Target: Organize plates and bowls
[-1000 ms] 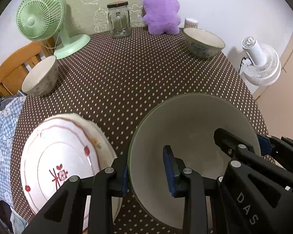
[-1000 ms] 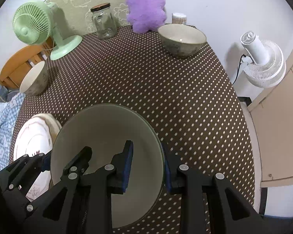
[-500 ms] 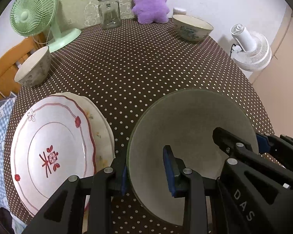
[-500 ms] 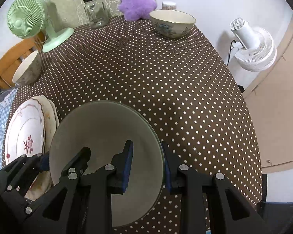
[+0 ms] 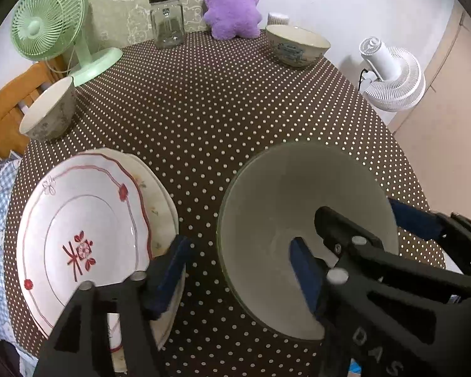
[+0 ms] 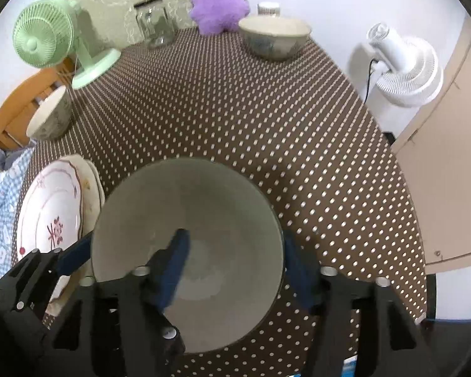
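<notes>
A large grey-green bowl [image 5: 304,207] [image 6: 188,216] sits on the dotted table at the near edge. My left gripper [image 5: 238,270] is open, its jaws spread either side of the bowl's left rim. My right gripper [image 6: 238,267] is open, its jaws either side of the bowl's right rim. A stack of white plates with red trim [image 5: 81,235] [image 6: 50,216] lies to the left of the bowl. A small bowl [image 5: 47,110] [image 6: 48,116] stands at the far left. A patterned bowl [image 5: 296,47] [image 6: 273,37] stands at the far right.
A green fan [image 5: 53,28], a glass jar [image 5: 168,22] and a purple plush toy [image 5: 232,3] stand at the table's back edge. A white fan [image 5: 392,75] stands on the floor to the right. A wooden chair [image 5: 9,106] is at the left.
Both grippers have opened and let go of the large bowl's rim. The bowl now rests on the table.
</notes>
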Motion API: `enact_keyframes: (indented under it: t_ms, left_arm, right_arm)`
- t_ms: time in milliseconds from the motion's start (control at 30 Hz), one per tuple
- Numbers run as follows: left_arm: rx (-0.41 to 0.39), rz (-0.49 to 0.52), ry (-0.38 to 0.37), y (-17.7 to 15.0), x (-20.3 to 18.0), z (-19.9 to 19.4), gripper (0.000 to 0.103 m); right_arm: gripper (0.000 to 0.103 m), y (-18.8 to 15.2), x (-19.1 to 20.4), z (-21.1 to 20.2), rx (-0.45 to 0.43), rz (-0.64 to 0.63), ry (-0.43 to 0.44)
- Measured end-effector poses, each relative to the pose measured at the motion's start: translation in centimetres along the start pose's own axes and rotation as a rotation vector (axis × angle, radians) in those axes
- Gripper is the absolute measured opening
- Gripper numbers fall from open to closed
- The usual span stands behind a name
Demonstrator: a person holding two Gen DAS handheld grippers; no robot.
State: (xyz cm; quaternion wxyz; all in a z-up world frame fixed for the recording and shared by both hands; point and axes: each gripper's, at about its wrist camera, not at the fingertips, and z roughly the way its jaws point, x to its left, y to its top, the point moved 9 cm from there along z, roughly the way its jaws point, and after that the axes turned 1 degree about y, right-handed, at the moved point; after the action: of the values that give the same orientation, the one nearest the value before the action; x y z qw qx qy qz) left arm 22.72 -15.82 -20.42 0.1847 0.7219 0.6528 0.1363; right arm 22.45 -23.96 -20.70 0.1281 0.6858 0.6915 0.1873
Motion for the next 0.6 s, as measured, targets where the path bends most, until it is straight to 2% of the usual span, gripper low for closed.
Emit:
enact_keyframes:
  t_ms: [200,333,600]
  left_arm:
    - [-0.025,0.009,0.006,1.2,0.2,-1.4,0.08]
    - [-0.046,0.013,-0.018,2.3,-0.1,-2.9,0.081]
    - [-0.096,0.013,-0.013,4.8,-0.8,-5.7,0.082]
  right_arm:
    - [0.076,1.1,0.3,-1.8,-0.031,-0.019,0.007]
    - [0.08,2.2,0.3,-3.2,-0.055,-0.012,0.016]
    - [0.081,5.0,-0.4,-6.5,-0.117,0.011,0.042]
